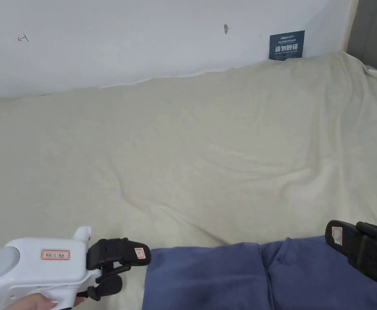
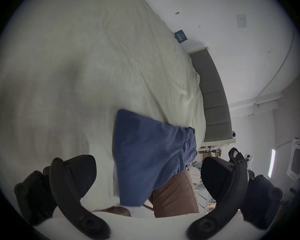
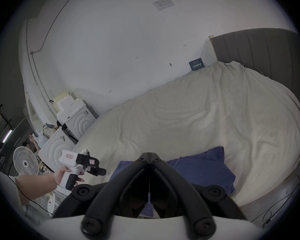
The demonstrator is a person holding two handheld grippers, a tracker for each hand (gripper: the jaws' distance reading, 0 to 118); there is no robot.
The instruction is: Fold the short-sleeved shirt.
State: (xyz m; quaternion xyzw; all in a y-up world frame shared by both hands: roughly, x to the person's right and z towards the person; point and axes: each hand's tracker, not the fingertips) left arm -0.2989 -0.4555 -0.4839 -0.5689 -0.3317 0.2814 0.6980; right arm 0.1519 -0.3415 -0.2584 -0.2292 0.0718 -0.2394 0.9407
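Blue cloth: the short-sleeved shirt (image 1: 264,276) lies as a folded blue bundle at the near edge of the cream bed cover (image 1: 207,153), partly hanging over that edge in the left gripper view.

Left gripper: the left gripper (image 1: 137,264) sits just beside the bundle's left end; its jaws stand wide apart with nothing between them, the cloth apart from both in its own view.

Bundle's long axis: it runs left to right in the head view, from one gripper toward the other, with a vertical crease near the middle.

Right gripper: the right gripper (image 3: 149,157) is at the bundle's right end, over or against the cloth; its jaws meet at the tips. A thin pale strip shows between them lower down, but I cannot tell whether any blue cloth is pinched.

Nearer hand: both are close; the right one looks nearer, by my judgement.

Coming move: probably bringing one end across to the other, so the left jaws would need to travel rightward onto the edge.

View differences: the left gripper view shows a brown surface (image 2: 175,197) under the overhanging cloth; the right gripper view shows a fan (image 3: 25,160) and white appliances (image 3: 76,122) beyond the bed's foot.
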